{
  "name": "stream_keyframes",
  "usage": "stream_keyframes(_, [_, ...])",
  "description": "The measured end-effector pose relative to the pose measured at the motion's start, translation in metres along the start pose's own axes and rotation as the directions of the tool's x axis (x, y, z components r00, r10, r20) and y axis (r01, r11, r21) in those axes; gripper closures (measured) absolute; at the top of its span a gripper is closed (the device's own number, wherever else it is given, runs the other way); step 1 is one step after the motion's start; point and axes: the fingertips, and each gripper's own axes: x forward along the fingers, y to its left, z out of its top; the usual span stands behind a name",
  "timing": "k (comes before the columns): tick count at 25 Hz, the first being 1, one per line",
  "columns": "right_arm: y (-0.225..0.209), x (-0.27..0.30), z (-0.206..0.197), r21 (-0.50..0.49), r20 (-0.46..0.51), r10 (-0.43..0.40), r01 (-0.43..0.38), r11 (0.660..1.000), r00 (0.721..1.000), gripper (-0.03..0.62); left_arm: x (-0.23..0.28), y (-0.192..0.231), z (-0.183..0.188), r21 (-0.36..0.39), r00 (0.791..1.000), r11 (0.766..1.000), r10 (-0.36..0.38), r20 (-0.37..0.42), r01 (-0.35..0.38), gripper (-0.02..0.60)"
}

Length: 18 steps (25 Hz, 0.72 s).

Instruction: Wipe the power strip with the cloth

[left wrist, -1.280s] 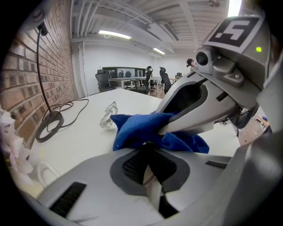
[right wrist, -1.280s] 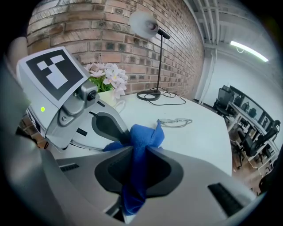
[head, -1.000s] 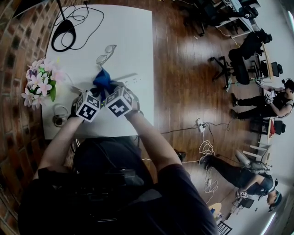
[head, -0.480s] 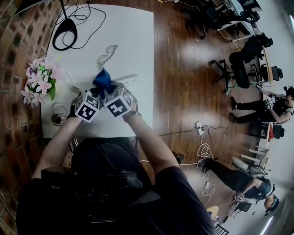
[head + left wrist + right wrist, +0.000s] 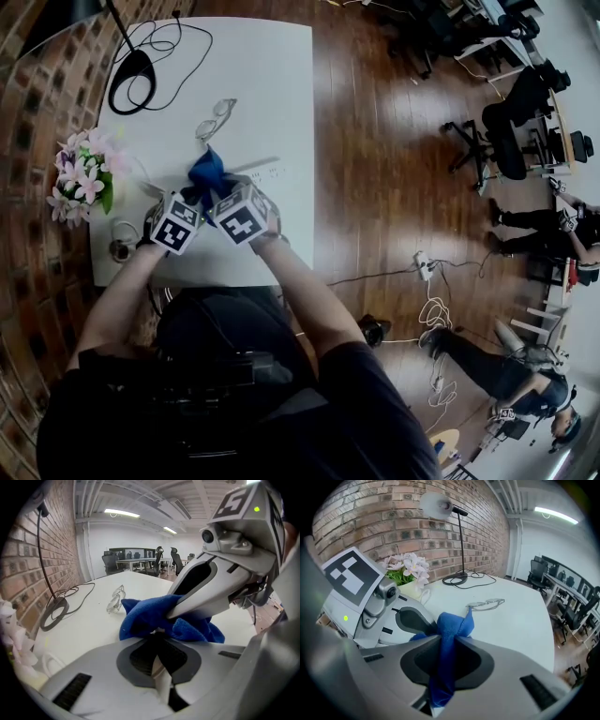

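Right gripper view: the blue cloth [image 5: 449, 630] is bunched and clamped in the jaws of the right gripper [image 5: 440, 641], over the white bench [image 5: 511, 620].

These jaws stand a little apart, because a thick fold of cloth fills the gap between them. The left gripper [image 5: 157, 632] has its jaws fully together. The cloth lies against their tips, but I cannot tell if a thin edge is nipped there. In the head view the cloth hangs just beside the white power strip [image 5: 265, 169], which lies flat on the bench; contact between them is not clear. I judge the cloth soft, light and limp, so it is best held by a gathered bunch, with a loose part left free for wiping. The strip looks stiff and light and may slide under the strokes, so one end probably needs steadying.
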Motion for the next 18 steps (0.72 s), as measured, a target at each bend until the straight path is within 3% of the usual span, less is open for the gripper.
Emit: stream_keyframes(18, [0.0017,-0.0027,-0.0066,-0.132,-0.052,0.172,-0.178,0.975,0.984,0.537,0.0034,0.0047,0.0009,-0.044,0.988,0.992,0.113,-0.105,-0.119,0.577])
